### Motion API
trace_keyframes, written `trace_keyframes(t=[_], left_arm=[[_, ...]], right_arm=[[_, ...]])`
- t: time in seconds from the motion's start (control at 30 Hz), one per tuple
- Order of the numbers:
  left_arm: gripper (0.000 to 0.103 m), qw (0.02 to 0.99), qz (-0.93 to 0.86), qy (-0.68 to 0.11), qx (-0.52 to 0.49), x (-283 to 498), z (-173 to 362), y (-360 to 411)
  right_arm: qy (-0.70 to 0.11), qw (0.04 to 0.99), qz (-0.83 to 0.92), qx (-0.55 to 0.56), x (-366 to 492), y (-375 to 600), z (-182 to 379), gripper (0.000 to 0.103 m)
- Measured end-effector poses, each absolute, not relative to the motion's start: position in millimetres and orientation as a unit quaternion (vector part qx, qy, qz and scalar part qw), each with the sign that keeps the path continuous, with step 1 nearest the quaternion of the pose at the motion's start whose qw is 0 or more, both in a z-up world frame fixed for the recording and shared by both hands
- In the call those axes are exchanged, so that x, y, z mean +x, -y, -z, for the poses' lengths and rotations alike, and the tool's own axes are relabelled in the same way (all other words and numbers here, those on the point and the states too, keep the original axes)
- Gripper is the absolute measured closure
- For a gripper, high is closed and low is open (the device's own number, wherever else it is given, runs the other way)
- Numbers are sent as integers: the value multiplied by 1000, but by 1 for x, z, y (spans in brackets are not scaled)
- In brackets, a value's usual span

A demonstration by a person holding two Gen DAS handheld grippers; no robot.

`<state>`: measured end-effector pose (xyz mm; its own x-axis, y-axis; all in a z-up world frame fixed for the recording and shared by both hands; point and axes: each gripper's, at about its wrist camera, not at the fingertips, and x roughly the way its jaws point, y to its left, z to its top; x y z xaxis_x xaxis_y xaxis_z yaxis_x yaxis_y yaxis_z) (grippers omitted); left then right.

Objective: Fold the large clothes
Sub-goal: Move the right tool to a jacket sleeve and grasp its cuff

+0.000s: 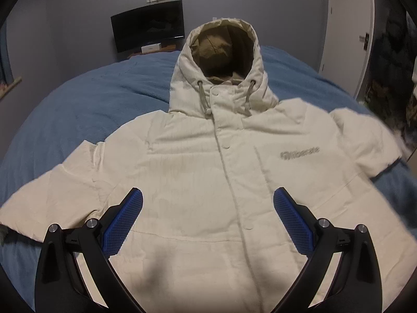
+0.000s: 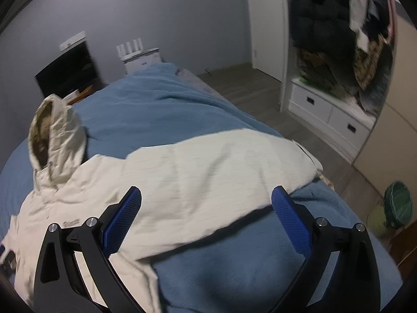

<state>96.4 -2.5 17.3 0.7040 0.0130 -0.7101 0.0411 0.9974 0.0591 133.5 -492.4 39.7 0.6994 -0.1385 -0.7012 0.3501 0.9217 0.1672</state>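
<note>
Left tool (image 1: 208, 203) and right tool (image 2: 206, 202), both spread wide and empty, hover over the jacket (image 1: 208, 156), laid face-up on the bed (image 1: 78, 99). Best start: pinch the right sleeve (image 2: 221, 161) near its cuff, folding inward.

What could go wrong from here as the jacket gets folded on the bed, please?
The jacket is puffy, so a folded sleeve may spring back open. That sleeve's cuff reaches the bed's edge and could slide off. The hood stands up, so it may bulge. Both the left gripper and right gripper are open, holding nothing.
</note>
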Motion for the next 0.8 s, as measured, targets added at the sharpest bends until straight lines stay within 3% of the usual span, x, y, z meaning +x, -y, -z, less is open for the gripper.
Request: trace_keyframes(t=[0.37,0.67,0.8], left_arm=[[6,911,37,-410,4,112,8,-3],[6,906,38,-420,-21,119,17,-10],[6,904,22,-425,-21,124,23,-15]], right_arm=[[-434,865,116,225,163,500,44,8],[-411,837,149,329,177,557,75,39],[-378,832,124,386,182,576,79,65]])
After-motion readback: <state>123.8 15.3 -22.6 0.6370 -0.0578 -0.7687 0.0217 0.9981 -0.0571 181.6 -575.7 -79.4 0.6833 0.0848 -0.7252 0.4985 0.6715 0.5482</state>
